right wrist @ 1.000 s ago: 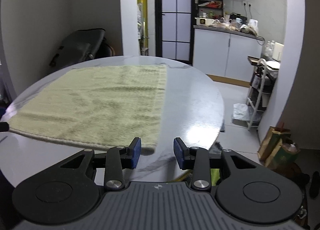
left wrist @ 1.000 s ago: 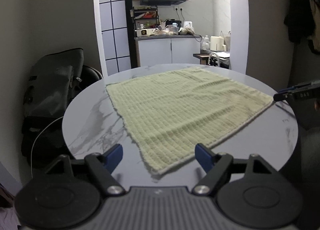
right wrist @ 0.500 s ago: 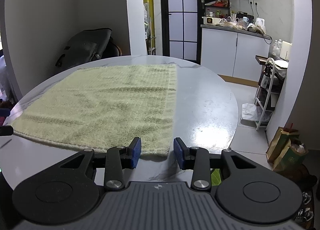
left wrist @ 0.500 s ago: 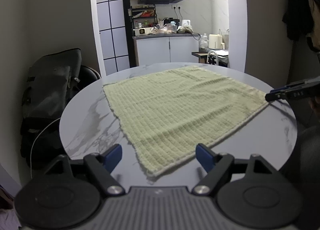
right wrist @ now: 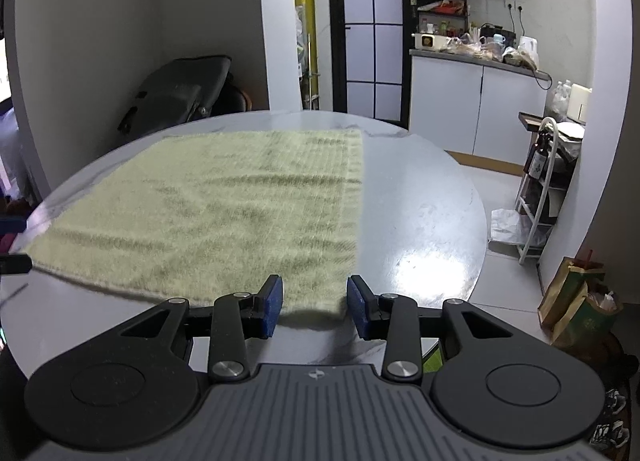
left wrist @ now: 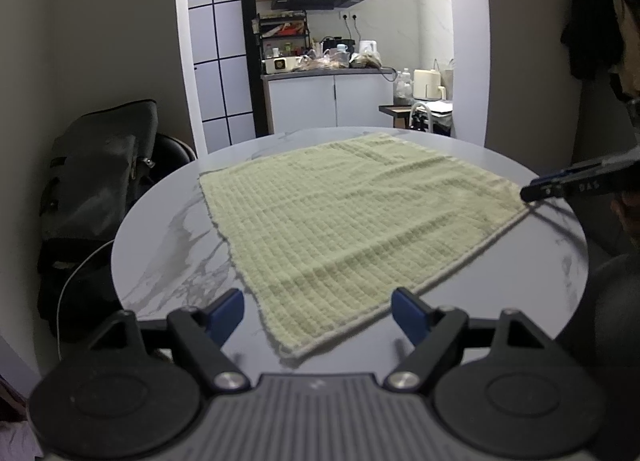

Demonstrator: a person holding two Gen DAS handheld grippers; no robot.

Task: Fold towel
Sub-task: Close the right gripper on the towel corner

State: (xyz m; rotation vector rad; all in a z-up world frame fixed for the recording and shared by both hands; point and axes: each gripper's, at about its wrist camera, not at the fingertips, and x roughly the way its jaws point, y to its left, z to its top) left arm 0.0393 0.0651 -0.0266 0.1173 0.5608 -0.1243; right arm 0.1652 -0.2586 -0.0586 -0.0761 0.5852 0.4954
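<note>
**Towel flat, both claws at near corners**

Pale green towel (left wrist: 344,221) spread flat and unfolded on the round marble table (left wrist: 168,253), one corner pointing toward the left wrist camera. Left claw (left wrist: 318,315) spread wide, holding nothing, blue fingertips (left wrist: 224,315) either side of that near corner and above the tabletop. Right claw (right wrist: 314,307) partly open, gripping nothing, the towel's near right corner lying between its blue pads (right wrist: 272,305); whether cloth touches them cannot be told. Same right claw seen side-on at the right edge of the left view, tip just beside the towel's far right corner. Dark bag (left wrist: 96,165) on a chair beyond the table's left side. Kitchen cabinets (left wrist: 328,105) in the background.
</note>
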